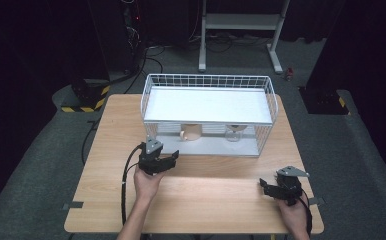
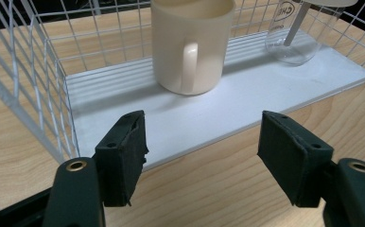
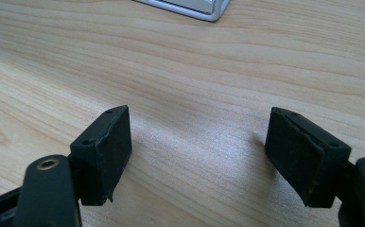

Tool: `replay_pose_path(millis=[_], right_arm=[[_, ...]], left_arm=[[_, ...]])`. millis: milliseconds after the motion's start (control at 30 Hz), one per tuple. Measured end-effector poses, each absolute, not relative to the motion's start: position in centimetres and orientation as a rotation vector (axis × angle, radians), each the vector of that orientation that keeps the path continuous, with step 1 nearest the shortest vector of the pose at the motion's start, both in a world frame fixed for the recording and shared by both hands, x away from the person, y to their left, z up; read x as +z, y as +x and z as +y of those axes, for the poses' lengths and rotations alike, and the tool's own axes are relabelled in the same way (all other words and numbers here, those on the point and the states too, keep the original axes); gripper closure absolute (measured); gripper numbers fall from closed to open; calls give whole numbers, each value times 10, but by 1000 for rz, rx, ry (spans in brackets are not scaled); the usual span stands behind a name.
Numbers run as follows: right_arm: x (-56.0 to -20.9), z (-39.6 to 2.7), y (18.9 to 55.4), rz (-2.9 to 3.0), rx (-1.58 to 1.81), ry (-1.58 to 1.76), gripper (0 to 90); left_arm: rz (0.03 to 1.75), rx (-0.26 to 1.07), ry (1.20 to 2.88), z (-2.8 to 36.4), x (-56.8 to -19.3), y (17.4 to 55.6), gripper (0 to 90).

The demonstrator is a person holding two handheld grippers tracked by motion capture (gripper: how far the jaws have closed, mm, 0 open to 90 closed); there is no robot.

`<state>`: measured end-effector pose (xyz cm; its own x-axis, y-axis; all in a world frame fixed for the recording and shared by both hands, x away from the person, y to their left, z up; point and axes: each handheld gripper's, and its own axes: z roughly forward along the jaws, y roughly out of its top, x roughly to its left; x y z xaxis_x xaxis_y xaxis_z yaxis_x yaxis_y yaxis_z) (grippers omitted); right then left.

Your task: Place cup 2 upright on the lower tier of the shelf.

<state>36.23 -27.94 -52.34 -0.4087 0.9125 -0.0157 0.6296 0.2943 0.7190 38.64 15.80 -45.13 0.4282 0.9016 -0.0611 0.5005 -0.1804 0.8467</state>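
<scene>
The cream mug (image 2: pixel 192 45) stands upright on the white bottom board (image 2: pixel 209 113) of the wire basket (image 2: pixel 34 71), in the upper middle of the left gripper view, its handle turned toward the camera. In the high view the mug (image 1: pixel 191 133) sits under the basket's white upper shelf (image 1: pixel 208 105), at the left of the lower compartment. To its right, well apart from it, is a clear glass jar (image 2: pixel 296 33) with printed lettering and a pale stick-like thing leaning inside it; what that thing is cannot be told. The jar (image 1: pixel 234 133) shows in the high view at the right of the same compartment. The basket (image 1: pixel 271 100) has an open front, with white wire mesh along its sides and back.

The left hand-held gripper (image 2: pixel 202 151) is at the bottom of its own view, jaws spread with nothing between them, pointed at the front edge of the bottom board and at the mug beyond; it touches neither. In the high view this hand-held gripper (image 1: pixel 173 156) sits left of centre, just in front of the basket, with a hand (image 1: pixel 147 182) behind it and a black cable trailing toward the lower left.

The right hand-held gripper (image 3: pixel 197 156) hangs over bare wood, its jaws spread and empty. In the high view it (image 1: pixel 264 185) is at the lower right, well apart from the basket.

Everything rests on a light wooden table (image 1: pixel 206 200), surrounded by grey carpet, with a metal stand at the top of the frame.
</scene>
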Motion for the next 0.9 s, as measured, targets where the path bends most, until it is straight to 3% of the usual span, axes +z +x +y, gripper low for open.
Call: replay_pose_path(millis=[900], right_arm=[[-523,-279,362,2143,896,1378,235]], left_arm=[[1209,552,1792,173,-455,364,328]])
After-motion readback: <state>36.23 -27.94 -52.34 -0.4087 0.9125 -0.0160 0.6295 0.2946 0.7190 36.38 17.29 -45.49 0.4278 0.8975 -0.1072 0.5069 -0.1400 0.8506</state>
